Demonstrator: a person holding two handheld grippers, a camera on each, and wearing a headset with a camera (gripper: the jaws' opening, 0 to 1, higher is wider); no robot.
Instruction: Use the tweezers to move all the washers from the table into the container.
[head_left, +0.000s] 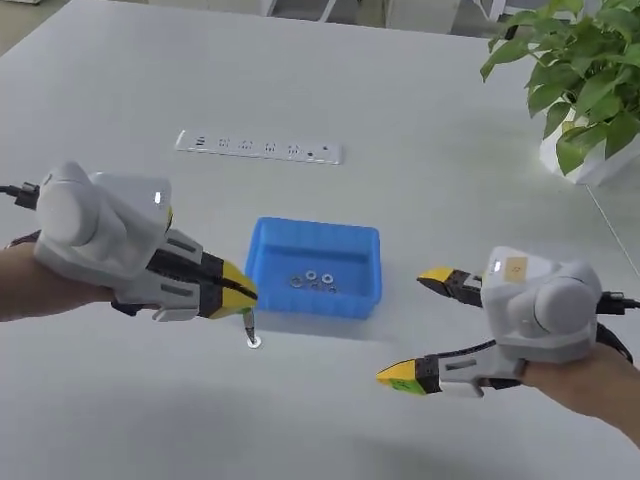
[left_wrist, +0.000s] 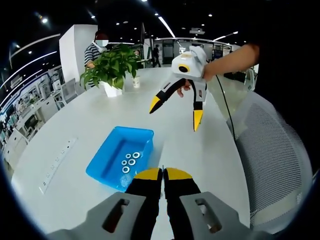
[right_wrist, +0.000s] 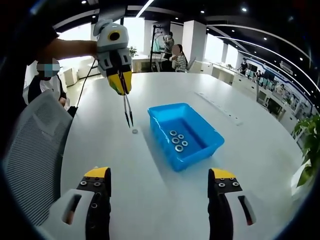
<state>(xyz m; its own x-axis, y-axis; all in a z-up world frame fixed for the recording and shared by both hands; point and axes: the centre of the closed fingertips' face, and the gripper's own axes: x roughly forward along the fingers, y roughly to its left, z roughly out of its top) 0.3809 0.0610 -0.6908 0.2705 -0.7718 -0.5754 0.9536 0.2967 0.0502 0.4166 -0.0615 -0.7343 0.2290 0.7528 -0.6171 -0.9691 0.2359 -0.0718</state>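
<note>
the left gripper (head_left: 243, 290) was clenched on the tweezers (head_left: 248, 322), its yellow-tipped jaws pressed together on their upper end, and the tweezers pointed down at the white table (head_left: 420, 140). their tips stood at a single washer (head_left: 254, 342) lying on the table just in front of the blue container (head_left: 312, 228), near its left front corner. whether the tips touched the washer could not be told. several more washers (head_left: 312, 280) lay in a small cluster on the container's floor. the right gripper (head_left: 405, 327) hovered to the right of the container, jaws spread wide, holding nothing. a white power strip (head_left: 258, 147) lay beyond the container, its markings too small to read. a pale yellow label (head_left: 515, 268) on the right gripper's housing bore nothing legible. a potted plant (head_left: 580, 70) stood at the table's far right.
</note>
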